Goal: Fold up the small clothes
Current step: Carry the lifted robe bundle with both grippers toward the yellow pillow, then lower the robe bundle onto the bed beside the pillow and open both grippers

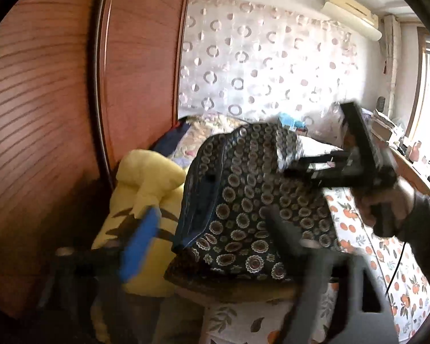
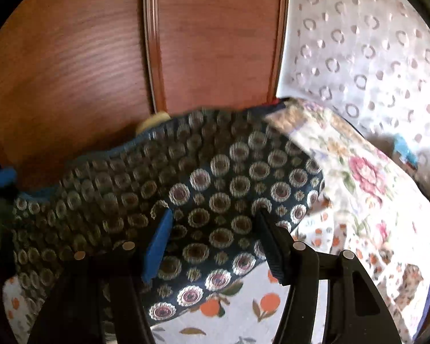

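Note:
A dark navy garment [image 1: 243, 200] printed with round flower medallions hangs in the air above the bed; it also fills the middle of the right wrist view [image 2: 186, 195]. My left gripper [image 1: 215, 235] is blurred by motion, its blue-padded finger [image 1: 140, 246] and dark finger spread wide, with the cloth between and beyond them. My right gripper [image 2: 215, 235] has its jaws apart, blue pad [image 2: 157, 243] left and black pad right, with the cloth draped over both. It also shows at the right of the left wrist view [image 1: 344, 166], at the cloth's upper edge.
The bed sheet [image 2: 243, 315] has an orange-fruit print. A yellow plush toy [image 1: 146, 189] lies by the wooden wardrobe [image 1: 57, 114]. A floral quilt [image 2: 358, 172] is heaped at the back, before a circle-patterned curtain [image 1: 272, 66].

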Action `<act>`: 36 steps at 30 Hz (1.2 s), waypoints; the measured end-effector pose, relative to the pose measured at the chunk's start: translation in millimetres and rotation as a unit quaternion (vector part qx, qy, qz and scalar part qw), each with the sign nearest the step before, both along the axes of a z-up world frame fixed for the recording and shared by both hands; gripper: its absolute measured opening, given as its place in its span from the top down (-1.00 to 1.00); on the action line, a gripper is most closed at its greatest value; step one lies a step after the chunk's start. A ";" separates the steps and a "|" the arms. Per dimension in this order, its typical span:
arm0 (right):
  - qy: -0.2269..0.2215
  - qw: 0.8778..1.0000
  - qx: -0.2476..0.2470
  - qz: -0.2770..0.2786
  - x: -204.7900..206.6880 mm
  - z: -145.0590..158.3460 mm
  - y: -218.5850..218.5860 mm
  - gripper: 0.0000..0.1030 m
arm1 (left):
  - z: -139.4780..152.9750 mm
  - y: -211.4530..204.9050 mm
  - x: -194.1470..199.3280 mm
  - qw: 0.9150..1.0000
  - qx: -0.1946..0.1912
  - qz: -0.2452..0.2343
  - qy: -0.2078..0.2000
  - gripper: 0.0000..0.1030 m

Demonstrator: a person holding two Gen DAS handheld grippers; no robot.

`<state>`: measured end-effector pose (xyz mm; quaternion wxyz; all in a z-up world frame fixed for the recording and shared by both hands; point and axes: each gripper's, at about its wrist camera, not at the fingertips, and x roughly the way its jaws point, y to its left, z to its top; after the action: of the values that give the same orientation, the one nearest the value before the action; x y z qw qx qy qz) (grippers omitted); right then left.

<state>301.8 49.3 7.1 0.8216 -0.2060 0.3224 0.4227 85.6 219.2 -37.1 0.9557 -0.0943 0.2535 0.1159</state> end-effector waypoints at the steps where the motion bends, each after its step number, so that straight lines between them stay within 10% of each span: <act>1: -0.001 1.000 -0.003 -0.003 0.6 -3.0 3.4 -0.20 | 3.9 -2.9 -3.3 1.000 0.004 -0.002 -0.005 -0.67; 27: -0.064 0.975 0.120 -0.178 -210.6 42.6 -190.3 -0.30 | 22.6 -135.8 -19.7 0.992 0.038 -0.120 -0.020 -0.70; 36: -0.093 0.954 0.132 -0.254 -265.0 45.5 -225.3 -0.75 | 32.8 -178.9 -38.7 0.987 0.033 -0.154 -0.037 -0.69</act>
<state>36.8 -176.0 52.6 0.9479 -0.0454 0.2282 0.2174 46.8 40.4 -4.3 0.9734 -0.0269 0.2258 -0.0275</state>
